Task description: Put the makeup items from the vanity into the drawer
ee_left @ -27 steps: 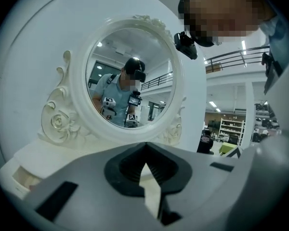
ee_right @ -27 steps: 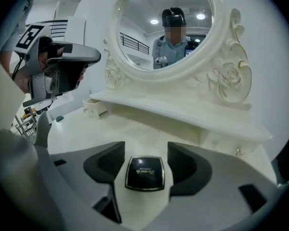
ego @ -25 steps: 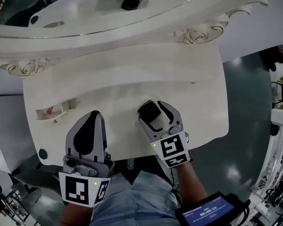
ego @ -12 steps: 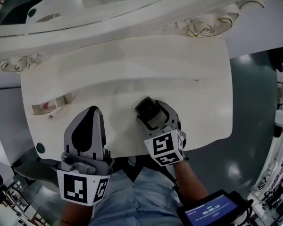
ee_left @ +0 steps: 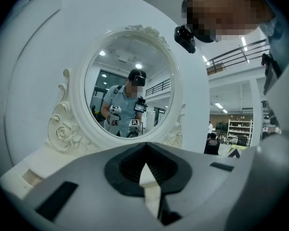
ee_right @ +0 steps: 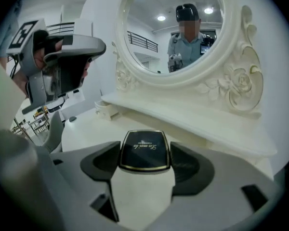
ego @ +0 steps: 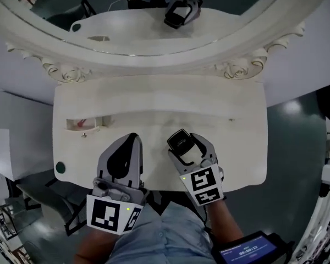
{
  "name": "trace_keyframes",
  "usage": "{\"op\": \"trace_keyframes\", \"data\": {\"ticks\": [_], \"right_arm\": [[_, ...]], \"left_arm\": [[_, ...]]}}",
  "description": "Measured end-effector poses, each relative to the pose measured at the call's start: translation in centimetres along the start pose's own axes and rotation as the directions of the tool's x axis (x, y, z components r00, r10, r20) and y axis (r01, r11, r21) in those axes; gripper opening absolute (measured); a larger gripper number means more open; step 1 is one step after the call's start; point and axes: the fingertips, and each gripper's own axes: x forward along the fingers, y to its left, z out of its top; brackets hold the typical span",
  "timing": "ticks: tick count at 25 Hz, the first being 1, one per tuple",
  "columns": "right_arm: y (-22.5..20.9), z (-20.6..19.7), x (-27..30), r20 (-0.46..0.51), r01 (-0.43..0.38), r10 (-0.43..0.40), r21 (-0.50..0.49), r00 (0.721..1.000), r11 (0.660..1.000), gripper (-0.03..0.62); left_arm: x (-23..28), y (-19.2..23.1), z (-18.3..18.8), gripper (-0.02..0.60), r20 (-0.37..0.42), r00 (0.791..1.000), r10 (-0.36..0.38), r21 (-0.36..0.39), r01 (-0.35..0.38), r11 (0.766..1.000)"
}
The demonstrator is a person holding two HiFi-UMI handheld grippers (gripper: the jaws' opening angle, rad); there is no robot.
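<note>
A black compact with a gold rim (ego: 180, 141) (ee_right: 144, 150) sits between the jaws of my right gripper (ego: 185, 143) (ee_right: 145, 159), which stand wide with both pads against its sides. It is over the front middle of the white vanity top (ego: 231, 153). My left gripper (ego: 126, 150) (ee_left: 145, 163) hovers just to its left, shut and holding nothing. A small open drawer (ego: 86, 124) (ee_right: 105, 108) sits at the vanity's back left, with something red inside.
An oval mirror in a carved white frame (ego: 154, 65) (ee_left: 67, 129) (ee_right: 241, 85) rises behind the top and reflects both grippers. A small green round thing (ego: 59, 168) lies at the front left corner. A dark screen (ego: 247, 251) is at my right side.
The head view has tilted up, so more of the mirror shows. Both grippers hold about the same places over the front of the vanity, the compact still in the right one.
</note>
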Motion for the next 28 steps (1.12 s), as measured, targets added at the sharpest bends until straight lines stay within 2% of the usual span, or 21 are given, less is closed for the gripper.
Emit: {"op": "trace_keyframes", "data": {"ticks": [3,6,12,16,19,20,24,28], "right_arm": [[1.2,3.5,-0.8,0.06,-0.017,0.02,-0.039,0.998,0.999,0.324],[2.7,6.9,0.1,0.103,-0.053,0.064,-0.105,0.993,0.993,0.324],[8.6,11.0,2.8,0.118,-0.136,0.158,-0.175,0.98,0.975,0.324],[13.2,12.7,6.1,0.092,-0.177,0.199,-0.201,0.976,0.963,0.324],[16.7,13.5,8.8,0.061,-0.219,0.234,-0.191,0.97,0.957,0.324],[17.7,13.8,9.7,0.052,-0.229,0.242,-0.185,0.969,0.956,0.324],[20.5,14.4,13.5,0.004,-0.238,0.242,-0.165,0.97,0.957,0.324],[21.7,14.1,16.1,-0.068,-0.241,0.235,-0.105,0.97,0.965,0.324]], "left_arm": [[-1.3,0.3,1.7,0.002,0.049,0.999,0.018,0.022,-0.019,1.0],[-2.4,2.0,3.0,0.002,0.093,0.993,0.071,0.027,-0.074,0.997],[-5.7,7.6,4.0,0.002,0.136,0.978,0.158,0.016,-0.162,0.987],[-8.6,12.7,4.2,0.002,0.136,0.968,0.21,-0.007,-0.212,0.977],[-10.6,16.7,3.8,0.002,0.1,0.96,0.262,-0.104,-0.252,0.962],[-11.1,18.0,3.6,0.002,0.092,0.959,0.268,-0.109,-0.258,0.96],[-12.3,23.0,3.0,0.002,0.093,0.962,0.257,-0.053,-0.253,0.966],[-12.6,26.5,2.1,0.002,0.069,0.966,0.25,-0.086,-0.244,0.966]]}}
